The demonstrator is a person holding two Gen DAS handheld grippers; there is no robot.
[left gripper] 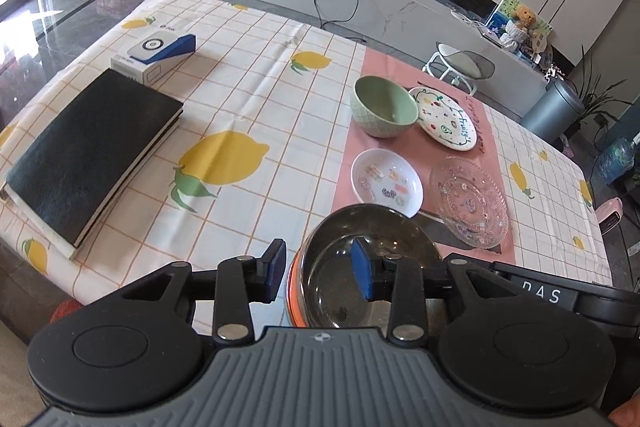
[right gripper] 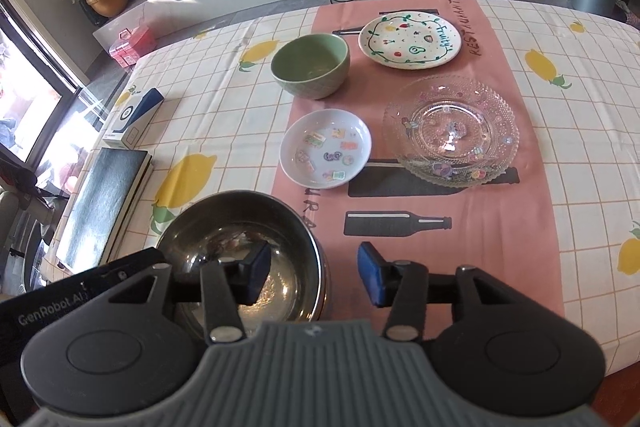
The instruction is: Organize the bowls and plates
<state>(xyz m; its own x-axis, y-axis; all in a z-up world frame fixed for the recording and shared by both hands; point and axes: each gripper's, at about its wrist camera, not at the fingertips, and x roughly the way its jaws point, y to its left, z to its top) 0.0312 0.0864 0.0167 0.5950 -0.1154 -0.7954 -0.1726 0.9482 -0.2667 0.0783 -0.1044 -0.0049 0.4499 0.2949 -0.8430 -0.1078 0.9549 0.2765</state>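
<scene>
Steel bowl: sitting at the near edge of the bench, half on the lemon-print cloth and half on the pink runner, orange band showing round its outer wall. Left gripper: jaws standing partly apart and straddling the bowl's left rim, one blue pad outside and one inside, neither pressing on the metal. Right gripper: likewise partly apart, straddling the right rim with one pad inside the bowl and the other out over the runner, gripping nothing. Green bowl: standing farther back at the runner's left edge. Painted fruit plate: lying just right of the green bowl, at the far end of the runner. Small white sticker dish: lying between the green bowl and the steel bowl. Clear glass plate: lying just right of the dish. Dark book and white-and-blue box: resting well to the left.
</scene>
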